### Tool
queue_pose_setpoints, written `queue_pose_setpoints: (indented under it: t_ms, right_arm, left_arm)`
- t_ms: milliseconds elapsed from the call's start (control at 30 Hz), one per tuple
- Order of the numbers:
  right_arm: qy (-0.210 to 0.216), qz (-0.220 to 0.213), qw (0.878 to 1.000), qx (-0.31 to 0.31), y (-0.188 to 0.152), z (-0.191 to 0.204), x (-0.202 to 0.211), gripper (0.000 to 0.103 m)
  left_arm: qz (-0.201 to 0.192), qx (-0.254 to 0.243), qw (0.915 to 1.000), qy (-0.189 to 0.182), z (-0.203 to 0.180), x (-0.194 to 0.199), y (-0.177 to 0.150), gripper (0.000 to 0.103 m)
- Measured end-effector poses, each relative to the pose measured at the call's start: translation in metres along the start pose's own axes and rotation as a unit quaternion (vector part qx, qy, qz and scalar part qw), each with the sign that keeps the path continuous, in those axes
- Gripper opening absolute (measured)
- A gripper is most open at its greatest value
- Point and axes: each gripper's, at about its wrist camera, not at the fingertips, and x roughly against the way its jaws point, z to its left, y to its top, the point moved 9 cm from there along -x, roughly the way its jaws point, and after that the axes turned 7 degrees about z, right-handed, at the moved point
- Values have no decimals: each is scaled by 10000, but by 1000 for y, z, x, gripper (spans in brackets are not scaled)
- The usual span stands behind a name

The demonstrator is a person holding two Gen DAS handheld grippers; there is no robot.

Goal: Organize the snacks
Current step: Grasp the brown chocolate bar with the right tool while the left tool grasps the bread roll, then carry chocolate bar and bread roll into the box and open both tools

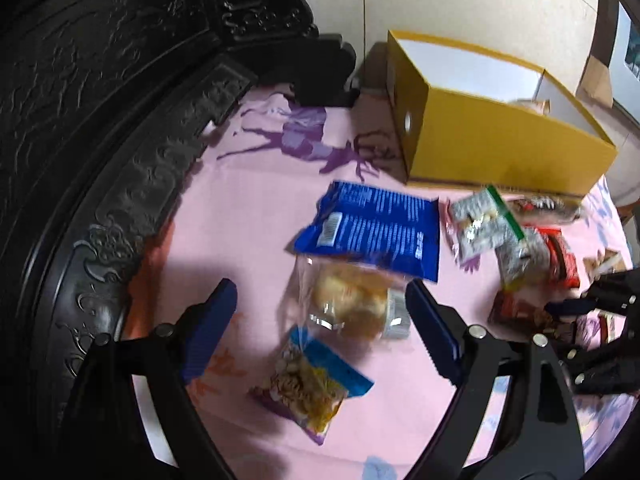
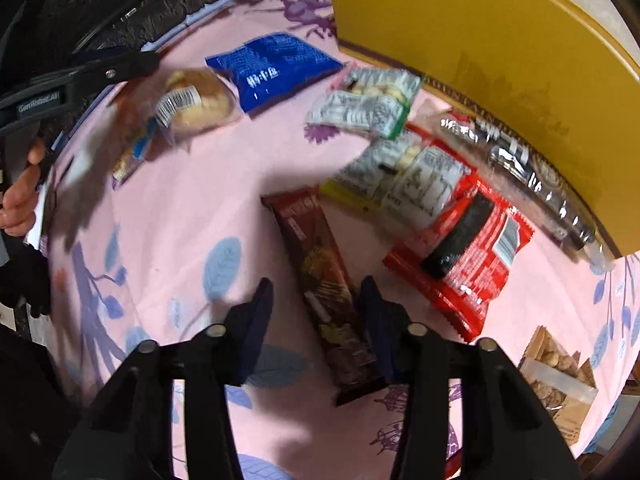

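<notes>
Snack packets lie on a pink cloth in front of an open yellow box [image 1: 500, 148]. My left gripper [image 1: 320, 304] is open and empty above a clear-wrapped bun [image 1: 352, 304], with a blue packet [image 1: 372, 228] beyond it and a small blue-topped snack bag [image 1: 312, 388] nearer. My right gripper [image 2: 316, 296] is open, its fingers on either side of a long brown chocolate bar [image 2: 320, 272]. To its right lie a red packet [image 2: 464, 256], white-green packets [image 2: 368, 108] and a dark clear-wrapped roll [image 2: 520, 164] against the box [image 2: 480, 60].
A carved black wooden frame [image 1: 100, 140] borders the cloth on the left. A brown paper bag of nuts [image 2: 556, 380] lies at the right edge. The other gripper and the hand that holds it [image 2: 60, 96] show at the left in the right wrist view.
</notes>
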Motion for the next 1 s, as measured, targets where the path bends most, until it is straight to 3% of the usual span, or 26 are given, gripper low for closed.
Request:
queue_pose_setpoints:
  t_ms: [100, 200, 533, 600, 633, 733, 1000]
  right_arm:
    - [-178, -37, 9998, -58, -3, -6, 1, 31]
    - [110, -63, 9991, -414, -6, -14, 4, 30]
    - [121, -151, 9974, -698, -8, -16, 4, 30]
    - [105, -153, 9974, -697, -8, -16, 4, 30]
    - [99, -152, 9974, -701, -8, -15, 3, 30]
    - [102, -134, 9970, -758, -9, -15, 4, 29]
    - [103, -191, 9949, -988, -19, -15, 12, 26]
  left_arm:
    - [109, -92, 9999, -56, -6, -8, -8, 88]
    - [193, -203, 9995, -124, -14, -15, -13, 88]
    - [492, -322, 9980, -209, -31, -59, -11, 88]
    - [563, -180, 9972, -454, -33, -68, -12, 81]
    - [577, -158, 9967, -548, -35, -69, -13, 75]
    - [508, -144, 9967, -612, -40, -62, -17, 70]
    - [323, -403, 9949, -869, -70, -22, -34, 68]
